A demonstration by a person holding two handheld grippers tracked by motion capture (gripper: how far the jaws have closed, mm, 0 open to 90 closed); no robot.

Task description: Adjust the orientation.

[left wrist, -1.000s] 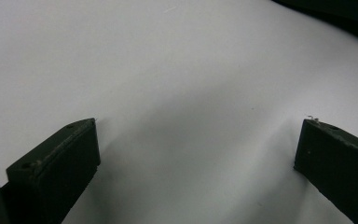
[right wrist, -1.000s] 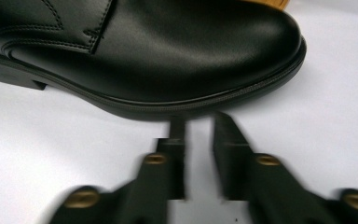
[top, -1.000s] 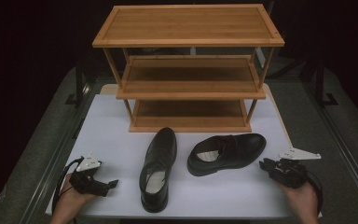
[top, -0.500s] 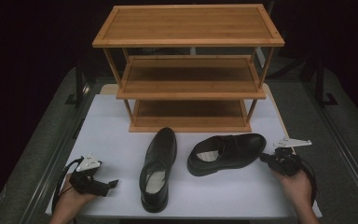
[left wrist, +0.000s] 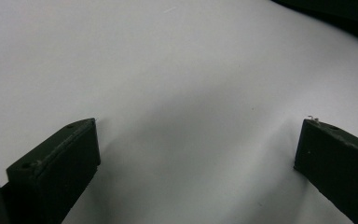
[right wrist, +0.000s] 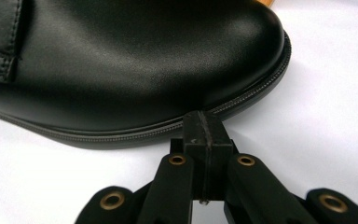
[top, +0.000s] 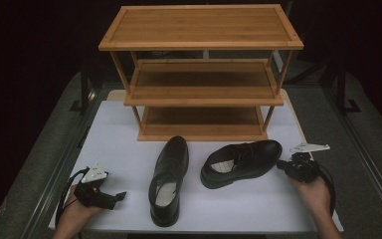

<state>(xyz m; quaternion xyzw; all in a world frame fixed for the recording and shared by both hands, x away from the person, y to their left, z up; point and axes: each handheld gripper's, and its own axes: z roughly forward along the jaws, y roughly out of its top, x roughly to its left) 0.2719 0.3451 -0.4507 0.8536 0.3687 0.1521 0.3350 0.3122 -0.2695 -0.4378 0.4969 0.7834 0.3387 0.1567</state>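
Observation:
Two black leather shoes lie on the white table top [top: 124, 144]. One shoe [top: 169, 177] points away from me. The other shoe [top: 243, 159] lies crosswise with its toe to the right. My right gripper [top: 282, 167] is shut with nothing between its jaws. In the right gripper view its closed tips [right wrist: 204, 123] sit right at the sole edge of that shoe's toe [right wrist: 135, 60]. My left gripper [top: 119, 195] rests low at the front left, well apart from the shoes. The left gripper [left wrist: 200, 135] is open, with bare table between its jaws.
A wooden rack with three shelves [top: 201, 94] stands at the back of the table, just behind the shoes. Dark floor and metal stands surround the table. White table surface lies open between my left gripper and the near shoe.
My right hand has moved left, bringing its gripper up to the toe of the crosswise shoe. The left hand and both shoes have stayed where they were.

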